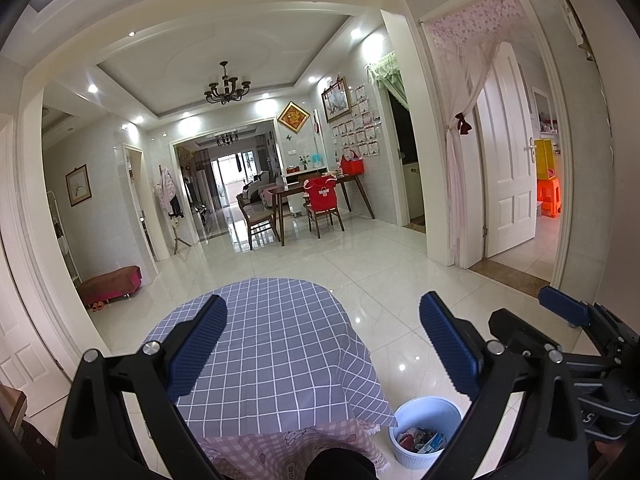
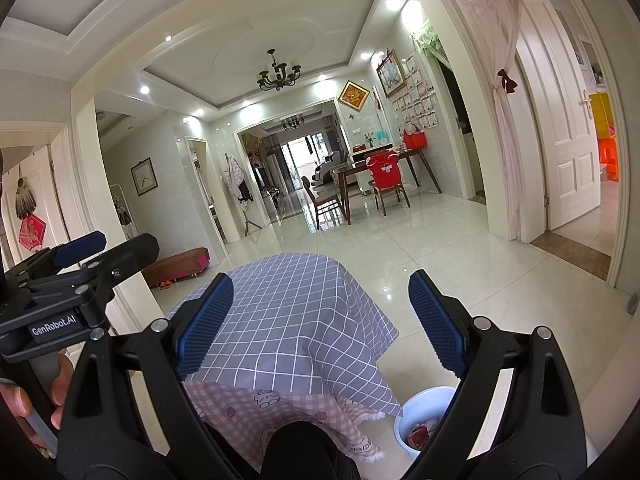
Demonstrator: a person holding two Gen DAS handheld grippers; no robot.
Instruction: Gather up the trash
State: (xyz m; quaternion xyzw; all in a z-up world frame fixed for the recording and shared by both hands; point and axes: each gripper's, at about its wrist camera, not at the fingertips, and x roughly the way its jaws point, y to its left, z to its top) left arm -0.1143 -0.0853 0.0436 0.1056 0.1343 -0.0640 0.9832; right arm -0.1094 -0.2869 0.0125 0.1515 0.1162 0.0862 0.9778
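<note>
Here, through the left wrist camera, your left gripper (image 1: 324, 344) hangs with its blue pads spread wide and nothing between them, above a small table draped in a grey checked cloth (image 1: 276, 344) over a pink one. The tabletop shows no litter. Low at the right, on the glossy tiled floor just beside the table, stands a pale blue bin (image 1: 426, 432) holding crumpled wrappers (image 1: 420, 440). Your right gripper appears at the far right edge.

Through the right wrist camera, your right gripper (image 2: 320, 320) is likewise parted and empty over the same cloth. The bin (image 2: 420, 420) sits at lower right, partly hidden by a finger, with red scrap inside.

The wrappers look light, soft and crinkly; they should crush easily, so pinch a bunched fold. The bin looks like stiff, light plastic; take it by the rim.
</note>
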